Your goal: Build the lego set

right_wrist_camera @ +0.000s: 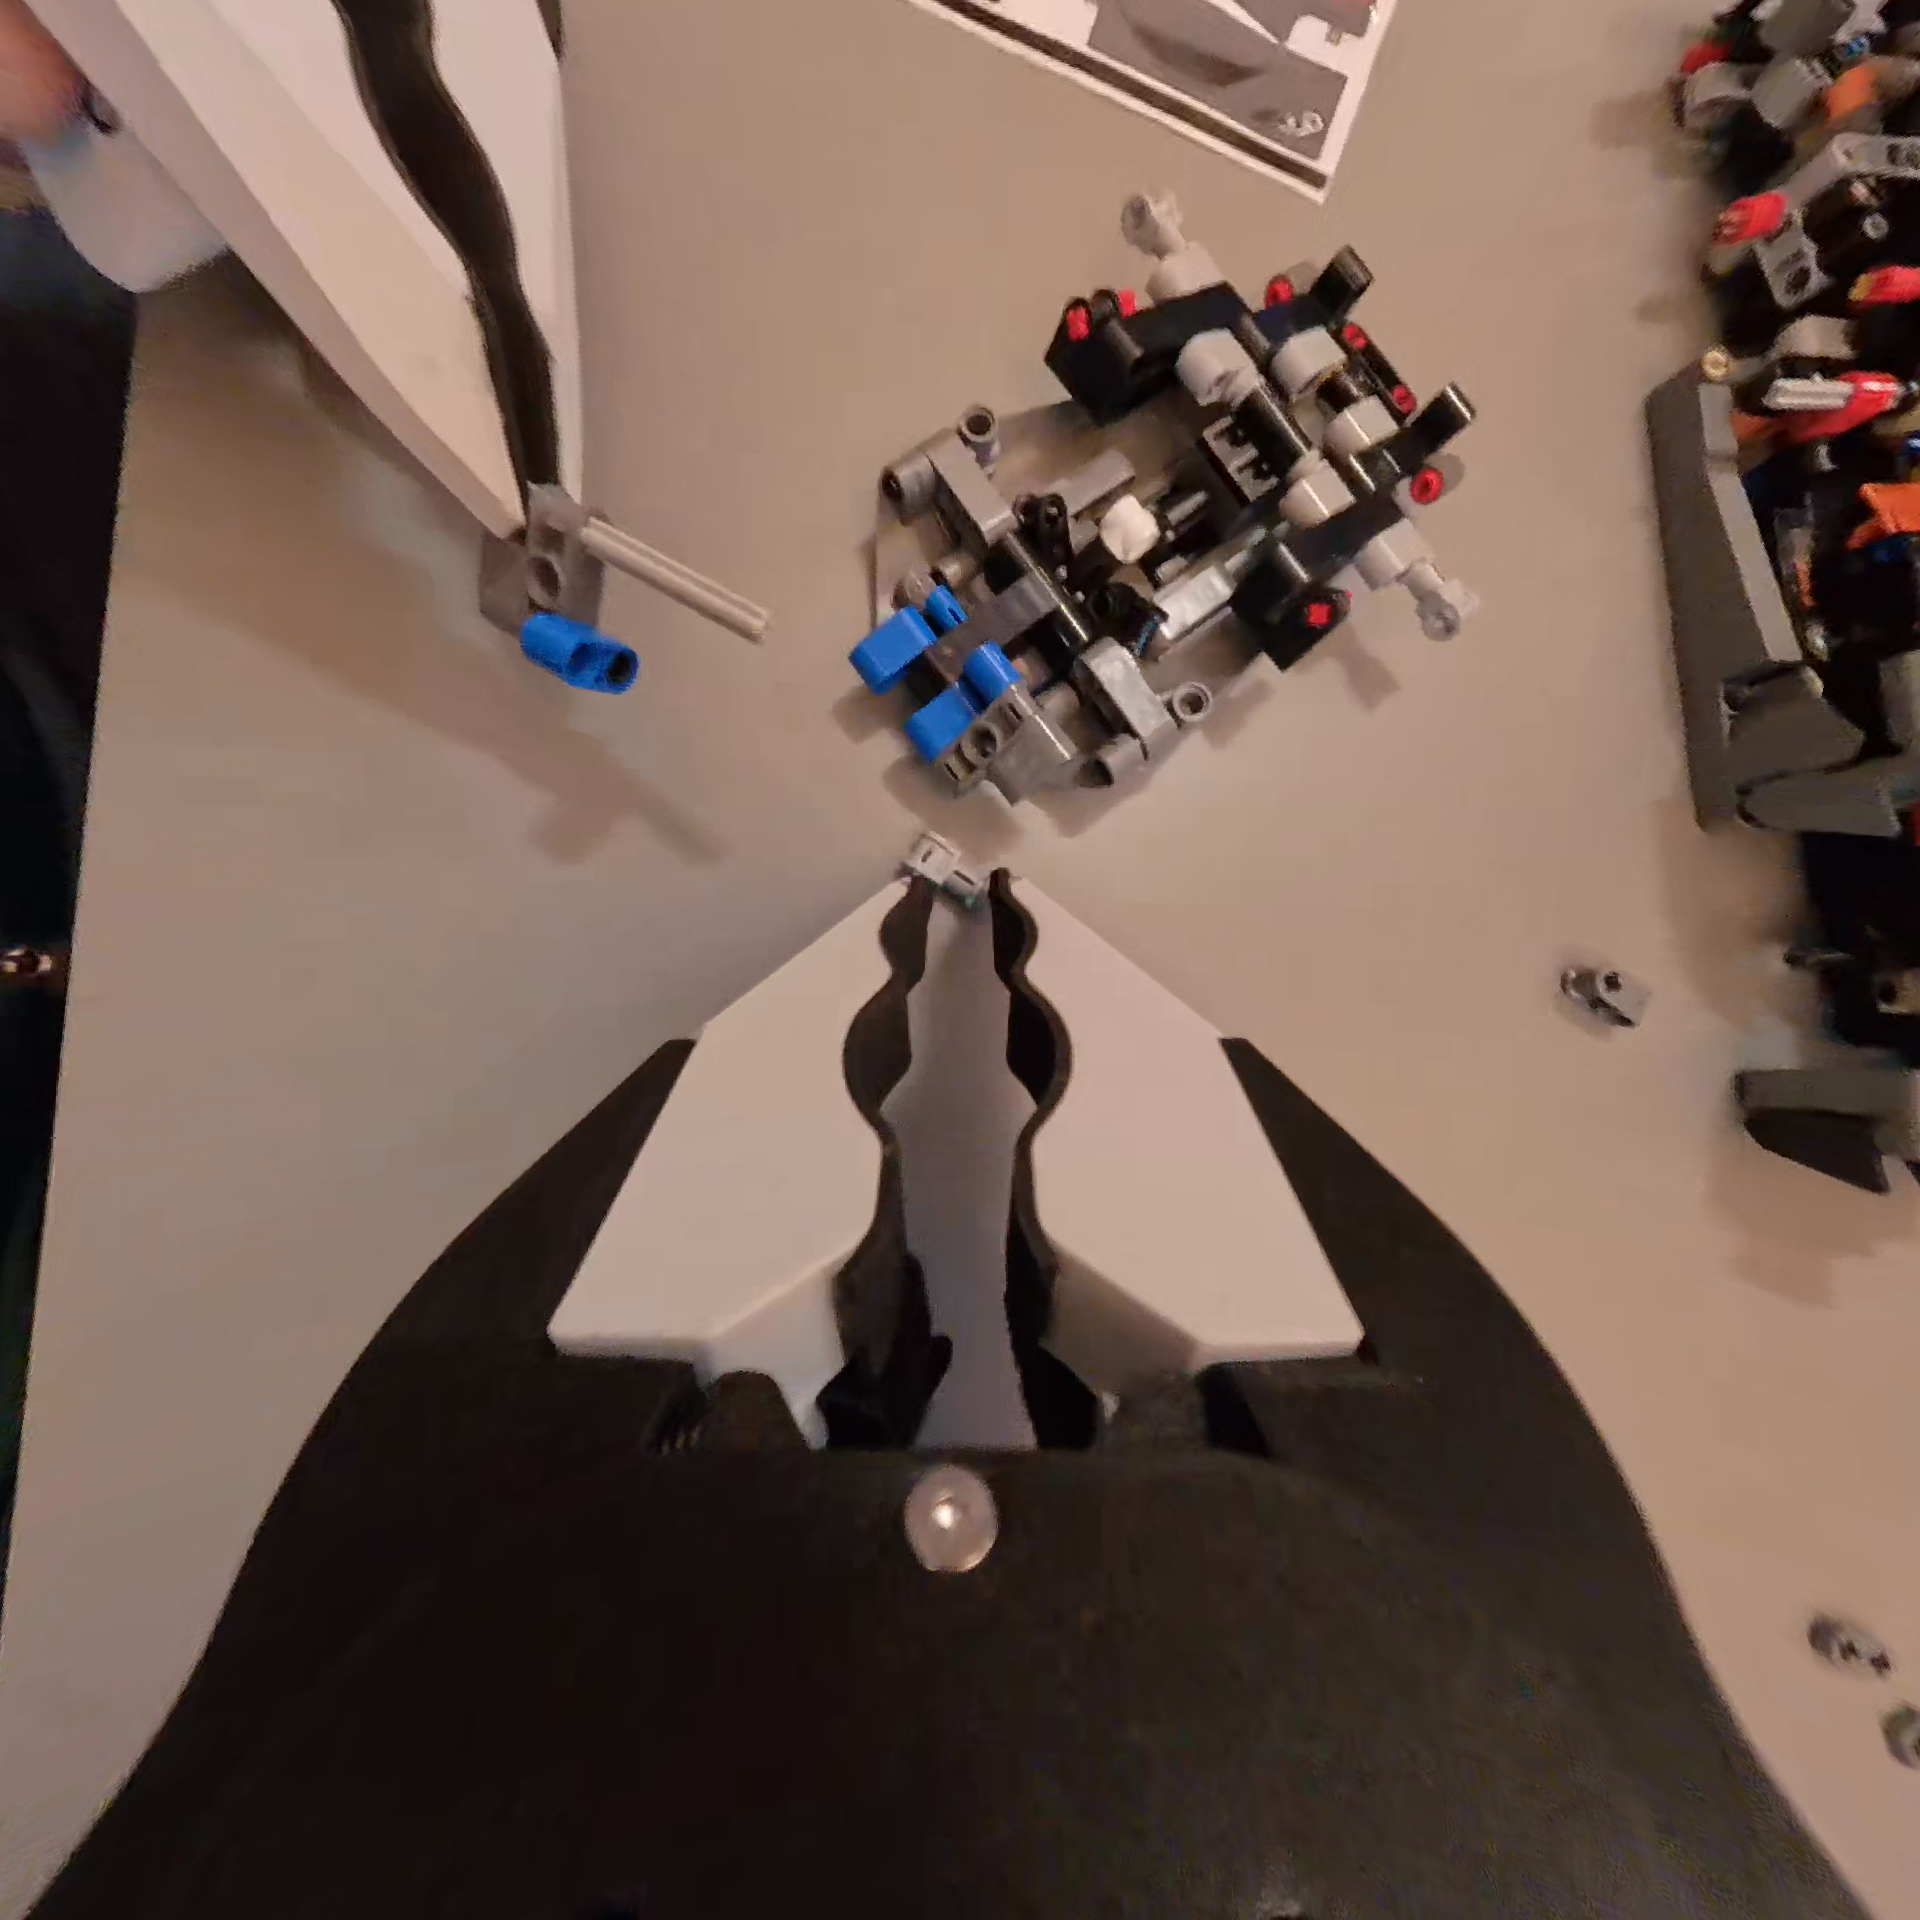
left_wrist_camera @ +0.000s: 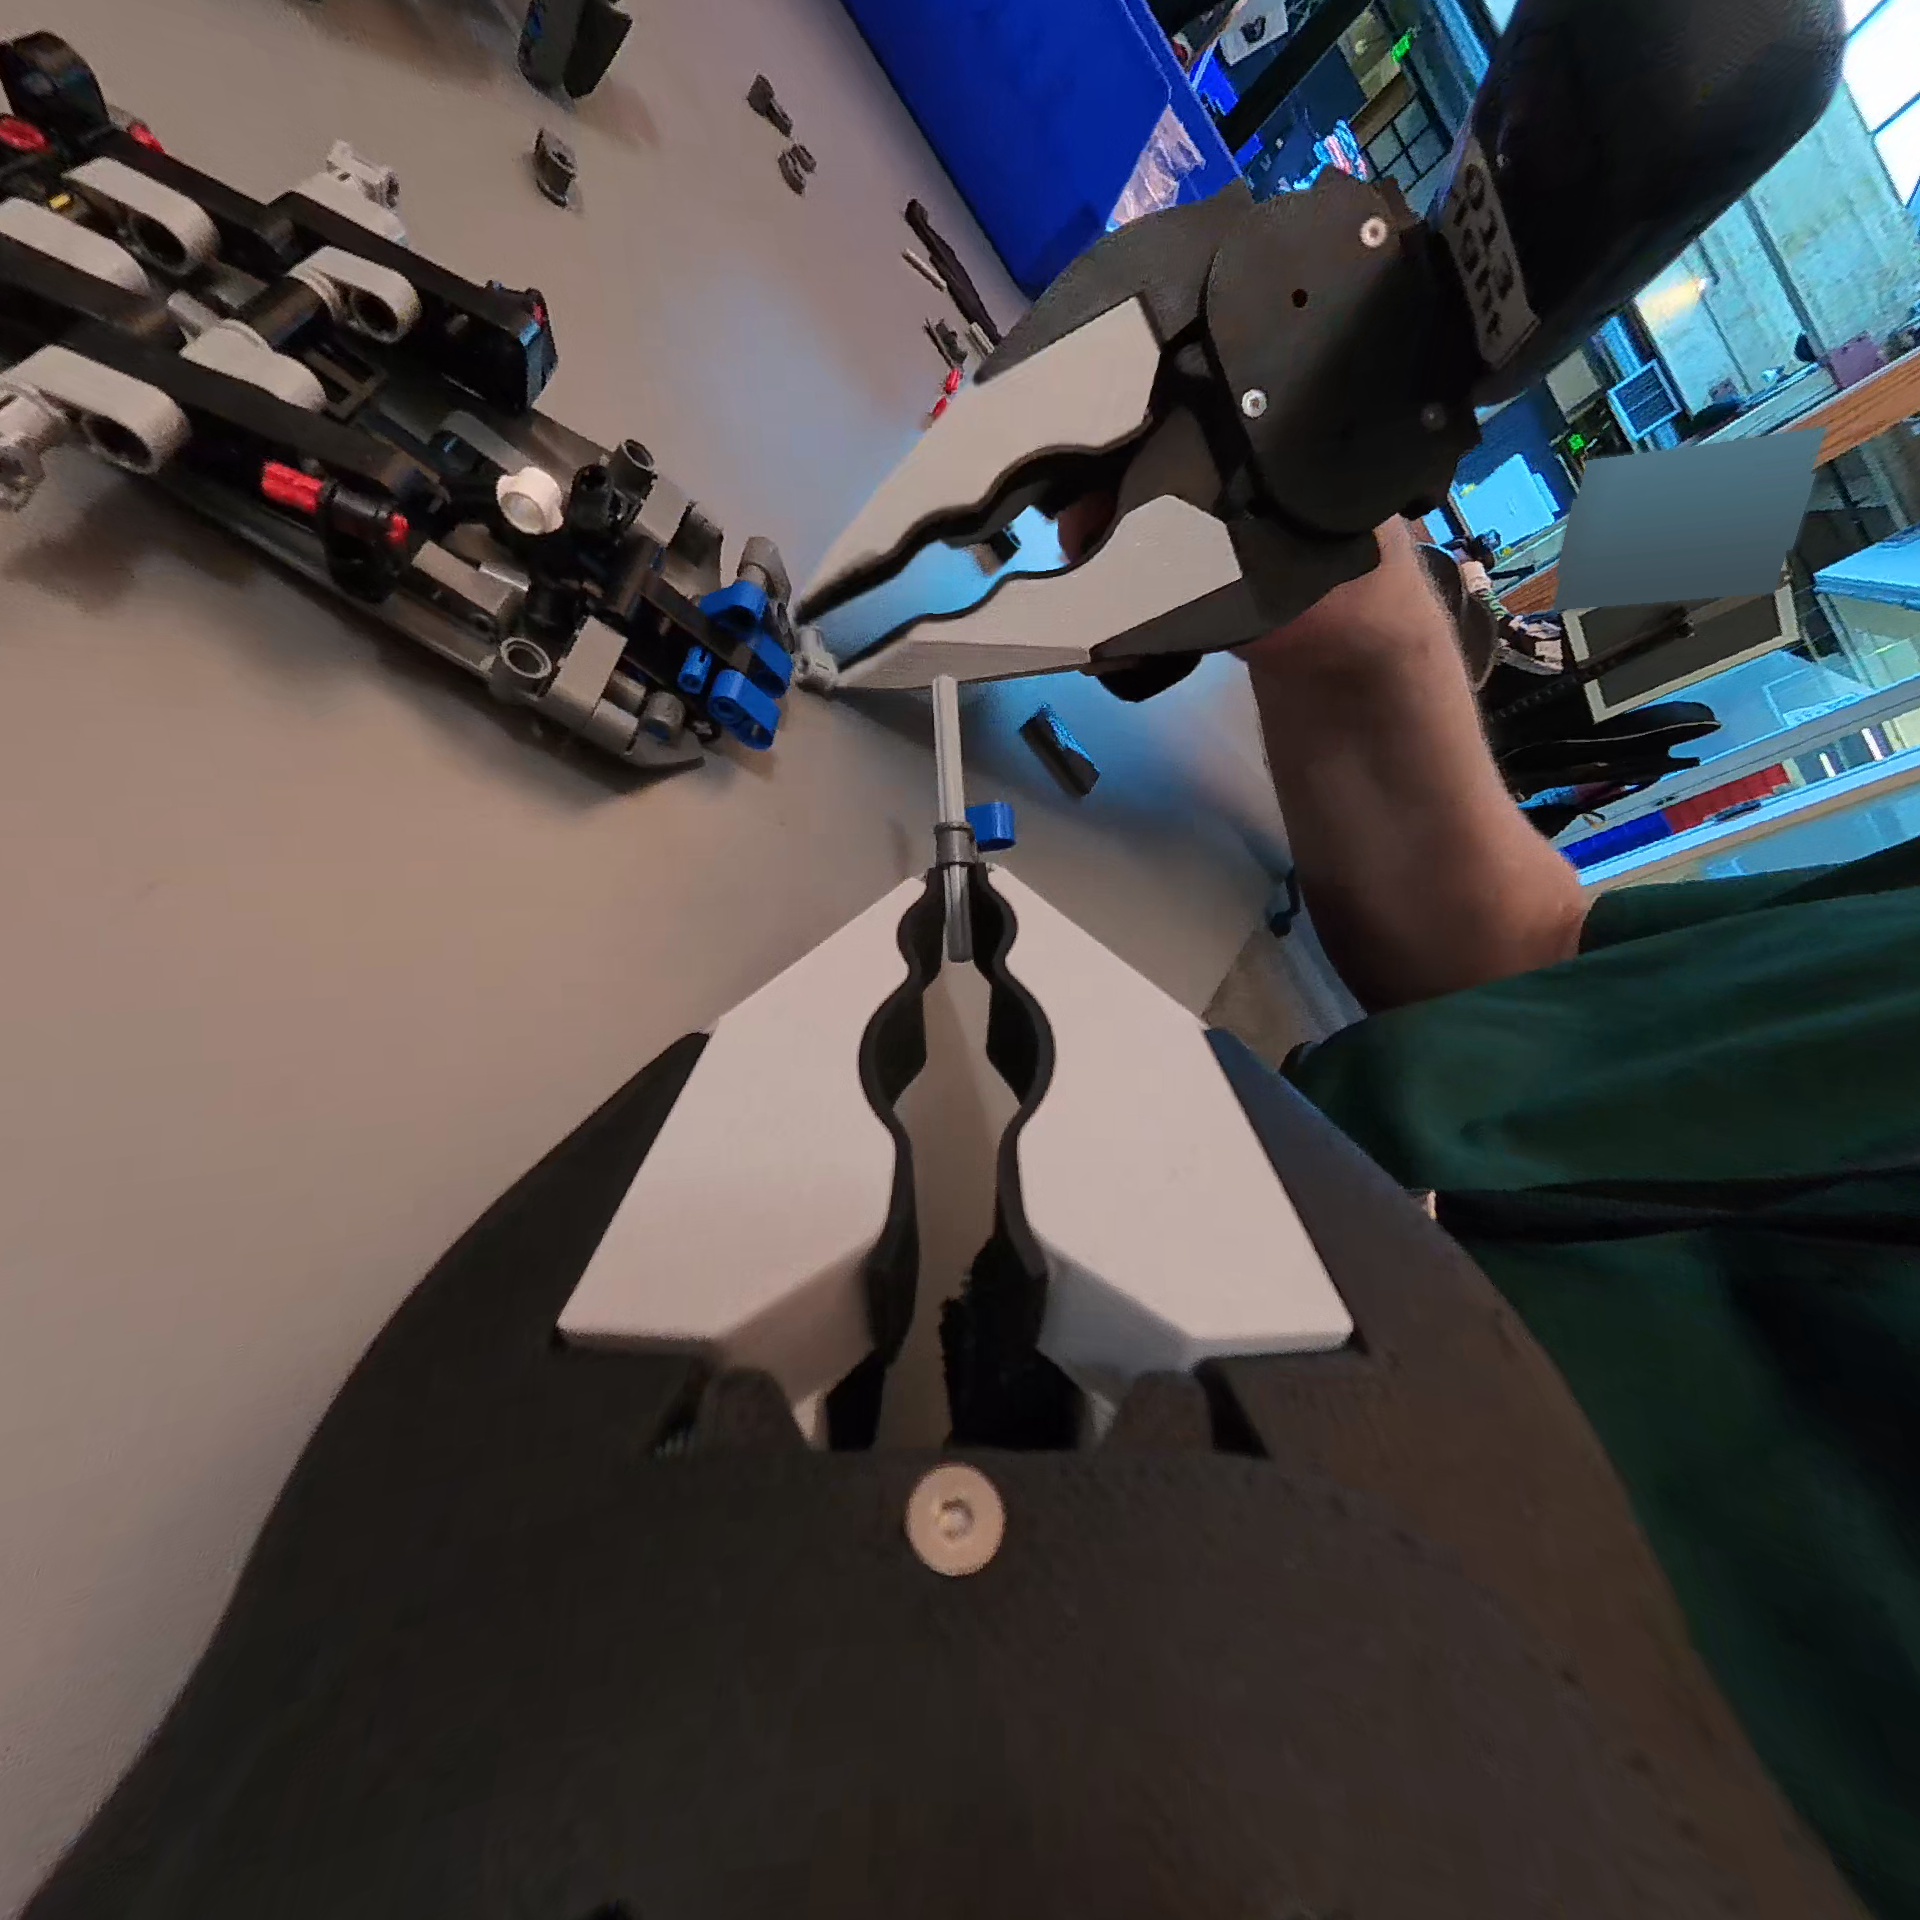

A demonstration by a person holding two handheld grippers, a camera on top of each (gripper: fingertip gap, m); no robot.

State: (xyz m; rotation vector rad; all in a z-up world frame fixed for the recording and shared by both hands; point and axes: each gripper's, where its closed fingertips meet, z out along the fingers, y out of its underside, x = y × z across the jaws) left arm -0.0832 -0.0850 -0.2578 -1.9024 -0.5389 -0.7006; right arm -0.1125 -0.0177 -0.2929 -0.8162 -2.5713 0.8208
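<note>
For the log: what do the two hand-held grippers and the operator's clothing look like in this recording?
Each hand-held gripper, left and right, has a black body, pale grey wedge-shaped fingers lined with wavy black pads, and a silver screw at the base. A black band bearing writing wraps the right one. The operator wears a dark green sleeve.

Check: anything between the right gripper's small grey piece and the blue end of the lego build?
Nothing visible. The right gripper holds the small grey piece just short of the build's blue end, only bare table between. The left gripper's axle subassembly sits off to the side.
</note>
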